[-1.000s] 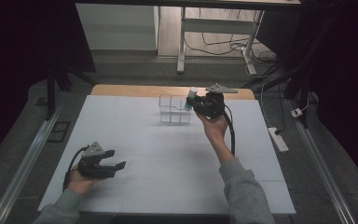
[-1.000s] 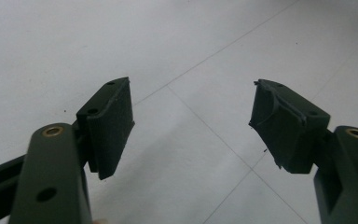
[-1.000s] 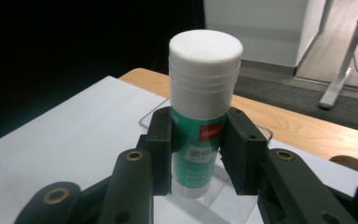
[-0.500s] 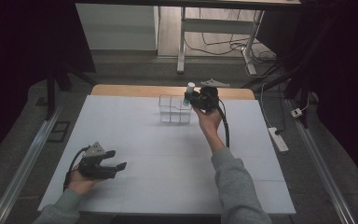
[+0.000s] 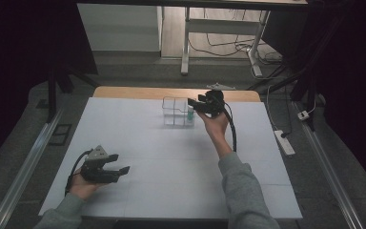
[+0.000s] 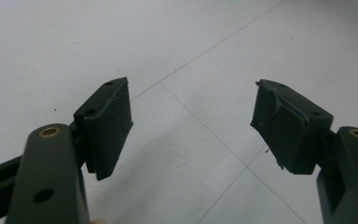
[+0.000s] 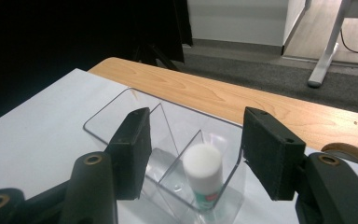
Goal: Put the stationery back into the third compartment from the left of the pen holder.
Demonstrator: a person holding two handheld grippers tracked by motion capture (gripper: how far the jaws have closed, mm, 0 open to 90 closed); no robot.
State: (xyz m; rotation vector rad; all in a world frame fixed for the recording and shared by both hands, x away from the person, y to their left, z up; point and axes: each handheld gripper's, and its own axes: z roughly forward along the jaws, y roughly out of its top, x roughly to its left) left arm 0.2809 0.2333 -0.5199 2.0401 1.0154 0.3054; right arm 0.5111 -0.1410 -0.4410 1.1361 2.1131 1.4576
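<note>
Two tools agape – right tool (image 7: 193, 154) just opened over bottle (image 7: 203, 175), seemingly upright, left tool (image 6: 191, 126) empty.

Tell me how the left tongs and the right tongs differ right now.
The left tongs sit low over bare white table; the right tongs reach over the clear box. The left have nothing between the jaws; the right, just opened, flank a white-capped bottle without touching it. Both are open.

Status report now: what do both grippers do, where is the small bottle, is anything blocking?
Right gripper open, jaws just opened, above the bottle. Bottle upright in near compartment of clear box, not gripped. Left gripper open over the table. Nothing in the way.
</note>
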